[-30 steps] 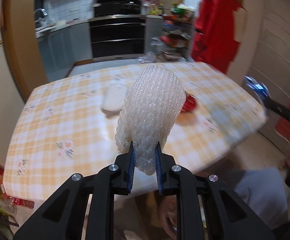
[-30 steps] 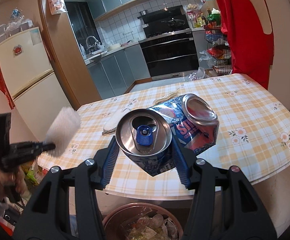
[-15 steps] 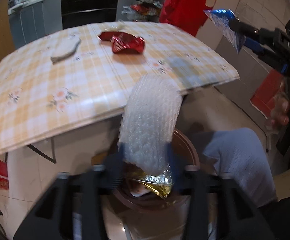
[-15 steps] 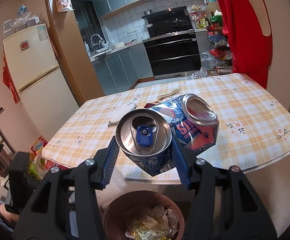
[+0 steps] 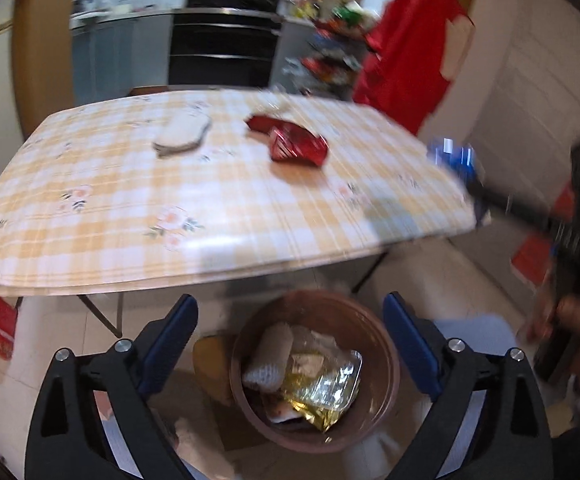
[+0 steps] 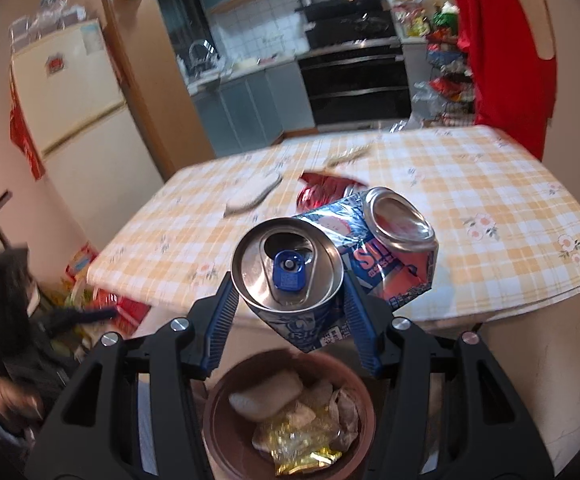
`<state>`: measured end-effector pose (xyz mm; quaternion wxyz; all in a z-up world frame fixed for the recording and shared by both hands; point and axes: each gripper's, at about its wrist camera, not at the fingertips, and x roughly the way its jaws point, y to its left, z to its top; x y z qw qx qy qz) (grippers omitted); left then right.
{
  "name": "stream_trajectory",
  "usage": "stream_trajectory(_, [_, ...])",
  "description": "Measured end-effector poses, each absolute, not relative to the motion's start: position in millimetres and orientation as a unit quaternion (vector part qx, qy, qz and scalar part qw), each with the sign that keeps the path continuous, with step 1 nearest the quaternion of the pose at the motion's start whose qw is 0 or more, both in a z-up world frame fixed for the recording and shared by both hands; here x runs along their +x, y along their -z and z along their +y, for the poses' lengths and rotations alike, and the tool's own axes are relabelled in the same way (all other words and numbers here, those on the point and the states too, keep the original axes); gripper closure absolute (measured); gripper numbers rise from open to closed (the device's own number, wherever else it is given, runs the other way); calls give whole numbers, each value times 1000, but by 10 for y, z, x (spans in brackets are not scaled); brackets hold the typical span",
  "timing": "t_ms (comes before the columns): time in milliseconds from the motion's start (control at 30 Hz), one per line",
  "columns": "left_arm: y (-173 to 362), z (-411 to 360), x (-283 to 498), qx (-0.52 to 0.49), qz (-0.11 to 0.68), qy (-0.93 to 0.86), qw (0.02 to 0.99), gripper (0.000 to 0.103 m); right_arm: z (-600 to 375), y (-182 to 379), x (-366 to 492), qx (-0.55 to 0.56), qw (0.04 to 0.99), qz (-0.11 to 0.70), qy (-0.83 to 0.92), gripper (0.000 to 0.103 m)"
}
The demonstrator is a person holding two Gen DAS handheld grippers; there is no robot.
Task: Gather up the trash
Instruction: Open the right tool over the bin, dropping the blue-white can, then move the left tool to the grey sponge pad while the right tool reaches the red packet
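Left gripper: the left gripper [image 5: 290, 344] hangs above the bin with its blue-padded jaws spread wide and nothing between them; they have just been opening.
Right gripper: the right gripper [image 6: 290, 312] pinches a crushed drink can [image 6: 330, 264] by its lower body, the ribbed blue pads pressing on both sides.
Can: thin aluminium, bent in the middle so that the silver top with its blue tab faces the camera and the dented base tilts off to the right; blue, white and orange print.
Bin: a round brown waste bin [image 5: 386, 360] stands on the floor just in front of the desk edge, directly under both grippers.
Bin contents: a white roll of bubble wrap [image 5: 270, 354] lies at the left side, touching a crinkled gold and silver foil wrapper [image 5: 322, 396]; other crumpled bits lie under them.
Desk: the desk [image 5: 130, 208] has a glossy cloth in yellow and white check with small flower prints.
Left on the desk: a crumpled shiny red wrapper [image 5: 296, 146] near the middle and a flat pale oval piece [image 5: 184, 136] to its left, apart from each other.
Left view only: the can shows as a blue blur at the right, beside the desk corner.
Right view only: a pale fridge [image 6: 78, 96] and the kitchen sink area; the other gripper is a dark blur at lower left.
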<state>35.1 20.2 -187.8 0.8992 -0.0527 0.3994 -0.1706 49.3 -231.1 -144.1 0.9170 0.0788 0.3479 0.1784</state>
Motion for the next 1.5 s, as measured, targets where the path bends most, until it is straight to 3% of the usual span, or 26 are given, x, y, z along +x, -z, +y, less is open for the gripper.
stream_trajectory(833, [1776, 821, 315, -113, 363, 79, 922, 8, -1918, 1910, 461, 42, 876, 433, -206, 47])
stream_trajectory(900, [1791, 834, 316, -115, 364, 77, 921, 8, -1920, 1925, 469, 42, 876, 435, -204, 41])
stream_trajectory(1067, [1817, 837, 323, -116, 367, 75, 920, 8, -1967, 1914, 477, 45, 885, 427, -182, 10])
stream_trajectory(1500, [1901, 840, 361, -112, 376, 71, 917, 8, -2092, 2008, 558, 50, 887, 437, -143, 6])
